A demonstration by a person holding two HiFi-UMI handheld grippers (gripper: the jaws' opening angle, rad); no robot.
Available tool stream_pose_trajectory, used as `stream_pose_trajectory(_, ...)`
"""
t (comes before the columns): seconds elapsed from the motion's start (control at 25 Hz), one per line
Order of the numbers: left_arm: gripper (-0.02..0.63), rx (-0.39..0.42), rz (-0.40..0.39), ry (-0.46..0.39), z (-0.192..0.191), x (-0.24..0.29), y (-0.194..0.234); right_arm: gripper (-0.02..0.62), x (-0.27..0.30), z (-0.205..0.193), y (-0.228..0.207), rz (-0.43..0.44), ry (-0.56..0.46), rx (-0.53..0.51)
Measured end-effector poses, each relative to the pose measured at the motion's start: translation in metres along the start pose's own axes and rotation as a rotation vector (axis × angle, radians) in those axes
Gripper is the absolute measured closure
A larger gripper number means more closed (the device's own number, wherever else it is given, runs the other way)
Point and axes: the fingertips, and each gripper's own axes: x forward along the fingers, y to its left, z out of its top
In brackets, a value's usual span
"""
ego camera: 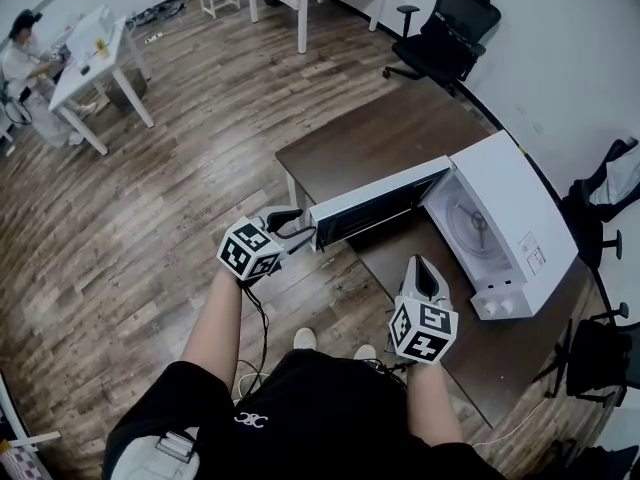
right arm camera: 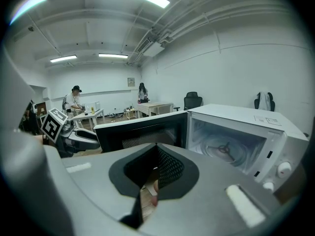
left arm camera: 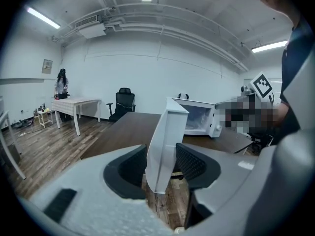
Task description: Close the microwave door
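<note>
White-framed dark-glass microwave door (ego camera: pixel 375 206) stands swung wide from the white microwave (ego camera: pixel 515 213). Left gripper (ego camera: pixel 298 230) pinches its free edge; right gripper (ego camera: pixel 424 271) jaws pressed together, empty. Door likely rigid, light, hinged: take hold at that free edge.

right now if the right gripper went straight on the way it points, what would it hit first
Most likely the inner face of the open microwave door, near its hinge side; the right gripper, jaws together, aims at its dark window. How far off the door is cannot be told.
</note>
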Motion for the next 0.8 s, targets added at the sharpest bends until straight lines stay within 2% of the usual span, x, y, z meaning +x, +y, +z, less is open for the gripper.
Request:
stream_pose_trajectory(0.24,0.399,0.019,-0.073,0.025,-0.002,0.002,-0.021,0.586,0.002,-0.002,-0.001,0.009,0.008,0.003)
stream_pose_trajectory(0.4,0.383,0.077,-0.129,0.06,-0.002,0.003,-0.045,0.586,0.0,-0.003,-0.005,0.007,0.013,0.008)
stream_pose_trajectory(0.6,0.334,0.138,-0.233,0.115,-0.002,0.015,-0.083,0.586,-0.002,-0.005,-0.018,-0.007,0.012,0.024)
stream_pose_trajectory(0.8,0.319,0.195,-0.345,0.155,-0.002,0.031,-0.125,0.586,-0.007,-0.007,-0.033,-0.027,0.008,0.042)
